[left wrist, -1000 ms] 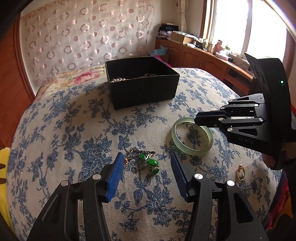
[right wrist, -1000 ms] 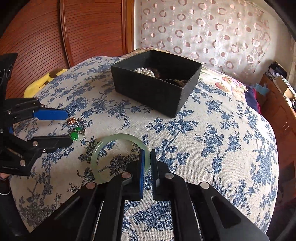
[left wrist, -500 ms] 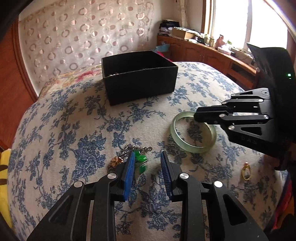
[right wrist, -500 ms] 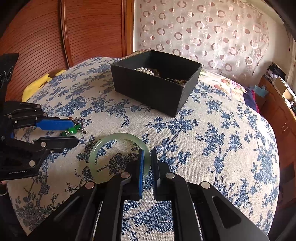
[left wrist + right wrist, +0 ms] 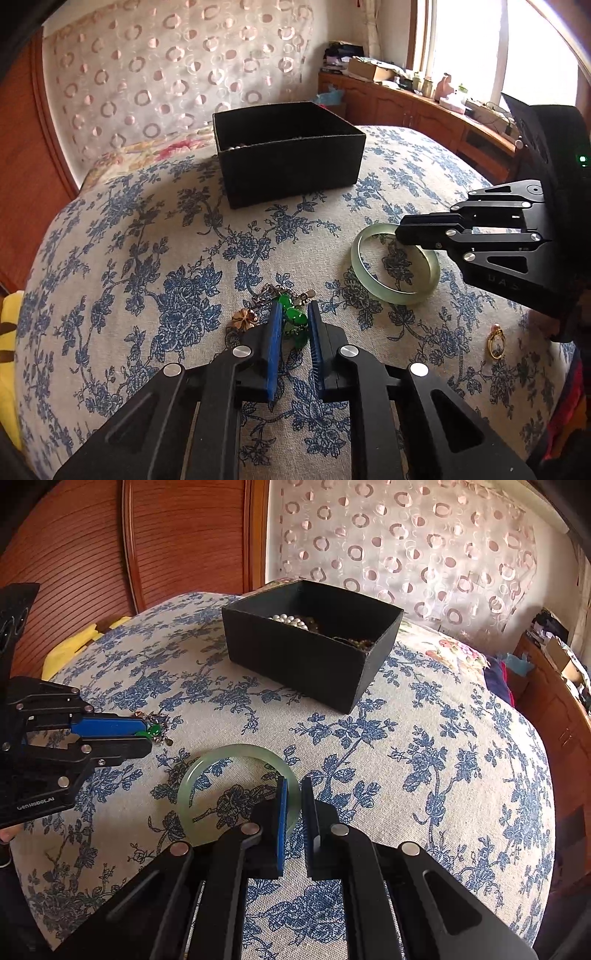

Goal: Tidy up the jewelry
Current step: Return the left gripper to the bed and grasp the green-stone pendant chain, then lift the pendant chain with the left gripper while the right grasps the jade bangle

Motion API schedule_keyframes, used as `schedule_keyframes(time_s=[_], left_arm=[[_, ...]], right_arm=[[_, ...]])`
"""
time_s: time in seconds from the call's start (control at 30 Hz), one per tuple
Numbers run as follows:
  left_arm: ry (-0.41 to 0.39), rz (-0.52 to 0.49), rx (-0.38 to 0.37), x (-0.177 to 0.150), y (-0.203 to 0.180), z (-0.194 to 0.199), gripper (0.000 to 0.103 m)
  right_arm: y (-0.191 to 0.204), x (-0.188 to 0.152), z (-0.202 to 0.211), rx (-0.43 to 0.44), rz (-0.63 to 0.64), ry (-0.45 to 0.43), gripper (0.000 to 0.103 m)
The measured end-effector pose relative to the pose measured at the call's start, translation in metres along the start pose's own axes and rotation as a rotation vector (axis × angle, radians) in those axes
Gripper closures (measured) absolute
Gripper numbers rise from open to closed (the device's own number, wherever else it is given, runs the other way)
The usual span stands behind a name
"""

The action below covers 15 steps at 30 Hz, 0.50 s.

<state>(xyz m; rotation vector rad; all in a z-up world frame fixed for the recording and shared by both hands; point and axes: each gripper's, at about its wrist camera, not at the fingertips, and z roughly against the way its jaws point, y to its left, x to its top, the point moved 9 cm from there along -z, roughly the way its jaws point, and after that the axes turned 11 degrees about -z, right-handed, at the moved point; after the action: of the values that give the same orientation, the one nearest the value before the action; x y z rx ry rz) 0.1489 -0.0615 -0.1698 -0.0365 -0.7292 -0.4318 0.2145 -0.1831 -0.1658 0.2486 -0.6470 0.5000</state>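
Observation:
A tangle of green stones and chain [image 5: 293,317] lies on the flowered bedspread, with a small gold flower piece [image 5: 243,319] at its left. My left gripper [image 5: 293,306] is down on the tangle, its jaws closing, and the blue pads press the green stones [image 5: 154,731] from both sides. A pale green jade bangle [image 5: 369,288] lies flat to the right. My right gripper [image 5: 293,781] is shut on the bangle's [image 5: 192,782] near rim. The black box [image 5: 295,657] stands behind, with pearls [image 5: 290,620] inside.
A gold ring [image 5: 495,345] lies on the bedspread at the right, under the right gripper's body [image 5: 517,240]. A wooden wall panel [image 5: 110,554] is at the left, a patterned curtain behind the bed, and a wooden sideboard [image 5: 424,114] under the window.
The left jaws have come together from wide apart onto the green stones. The right gripper stays shut on the bangle rim and has not moved.

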Motion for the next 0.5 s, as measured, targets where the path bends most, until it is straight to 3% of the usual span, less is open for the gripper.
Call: schedule_keyframes(time_s=[0.5], left_arm=[[-0.11, -0.025, -0.007, 0.028, -0.01, 0.043, 0.092]], right_arm=[[0.0, 0.0, 0.0, 0.013, -0.011, 0.004, 0.094]])
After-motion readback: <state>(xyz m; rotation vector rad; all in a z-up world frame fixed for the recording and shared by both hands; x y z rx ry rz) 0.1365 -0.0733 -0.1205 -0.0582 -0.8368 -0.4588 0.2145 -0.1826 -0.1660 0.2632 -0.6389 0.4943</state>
